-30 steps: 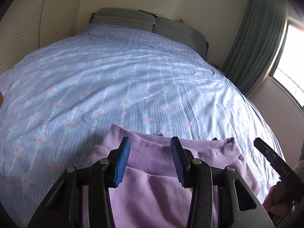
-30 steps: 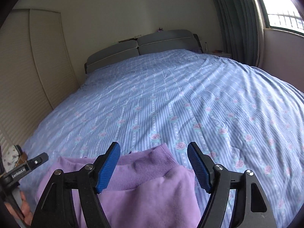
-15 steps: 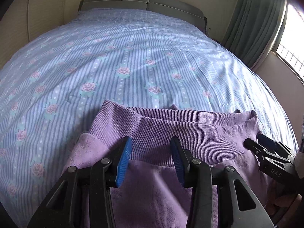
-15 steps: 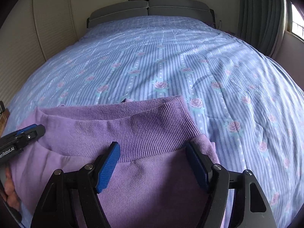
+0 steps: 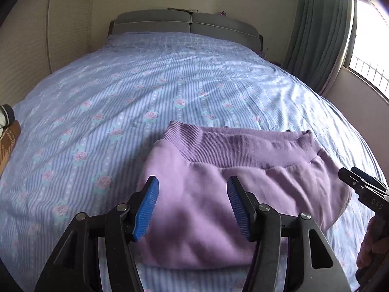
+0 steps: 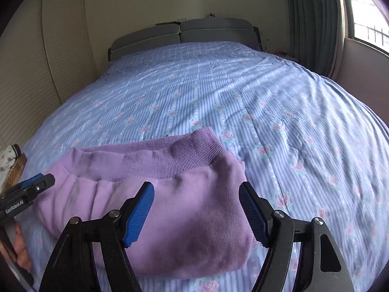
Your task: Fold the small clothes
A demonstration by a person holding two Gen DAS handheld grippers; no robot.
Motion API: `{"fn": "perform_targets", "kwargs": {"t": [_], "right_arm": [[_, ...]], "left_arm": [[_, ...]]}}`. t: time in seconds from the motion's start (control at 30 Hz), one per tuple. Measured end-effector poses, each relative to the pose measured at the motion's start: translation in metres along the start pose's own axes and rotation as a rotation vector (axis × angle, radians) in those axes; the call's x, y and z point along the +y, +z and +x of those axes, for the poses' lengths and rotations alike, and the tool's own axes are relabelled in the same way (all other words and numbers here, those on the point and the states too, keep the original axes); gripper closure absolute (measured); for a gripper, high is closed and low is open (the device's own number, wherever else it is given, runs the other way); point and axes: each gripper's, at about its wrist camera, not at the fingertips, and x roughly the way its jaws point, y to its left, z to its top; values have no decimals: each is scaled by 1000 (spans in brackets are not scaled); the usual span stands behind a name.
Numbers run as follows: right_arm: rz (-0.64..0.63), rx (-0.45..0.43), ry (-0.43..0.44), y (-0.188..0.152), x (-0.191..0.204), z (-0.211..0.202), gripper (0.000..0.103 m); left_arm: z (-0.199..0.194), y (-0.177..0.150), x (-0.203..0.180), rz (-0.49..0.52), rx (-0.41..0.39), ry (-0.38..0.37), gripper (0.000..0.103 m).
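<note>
In the left wrist view, the left gripper (image 5: 193,205) hovers low over the near part of a purple garment (image 5: 226,194) that lies folded on the bedspread (image 5: 150,92). Its blue pads (image 5: 147,209) stand apart with nothing pinched between them; the jaws have just been opening, and the cloth below them lies free. The garment's ribbed waistband (image 5: 233,147) runs along its far edge, and the smooth fleece bulges toward the camera. The bedspread is blue striped with pink roses, and it reaches to a grey headboard (image 5: 187,23) at the far wall. A green curtain (image 5: 321,34) hangs at the far right beside a bright window (image 5: 372,48). At the right edge the tip of the right gripper (image 5: 362,187) shows near the garment's right side, with part of a hand (image 5: 369,248) below it. At the left edge lies a brown patterned cloth (image 5: 8,141).

In the right wrist view, the right gripper (image 6: 197,211) hangs over the near right part of the purple garment (image 6: 170,209), jaws spread wide and released, gripping nothing. The ribbed waistband (image 6: 155,157) lies along the far side. The left gripper (image 6: 31,187) enters from the left edge just beside the garment's left end, with fingers (image 6: 20,250) of the hand below. The bedspread (image 6: 267,112) stretches far to the grey headboard (image 6: 184,34).
</note>
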Motion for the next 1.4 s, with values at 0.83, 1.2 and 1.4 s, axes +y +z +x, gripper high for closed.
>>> {"fn": "perform_targets", "kwargs": {"t": [0.83, 1.2, 1.4], "right_arm": [[292, 124, 119, -52, -53, -16, 24], [503, 165, 235, -79, -58, 12, 27], [541, 154, 262, -74, -59, 28, 36]], "left_arm": [[-39, -19, -32, -27, -51, -17, 36], [-24, -31, -48, -29, 19, -60, 36], [-18, -28, -41, -49, 17, -31, 36]]}}
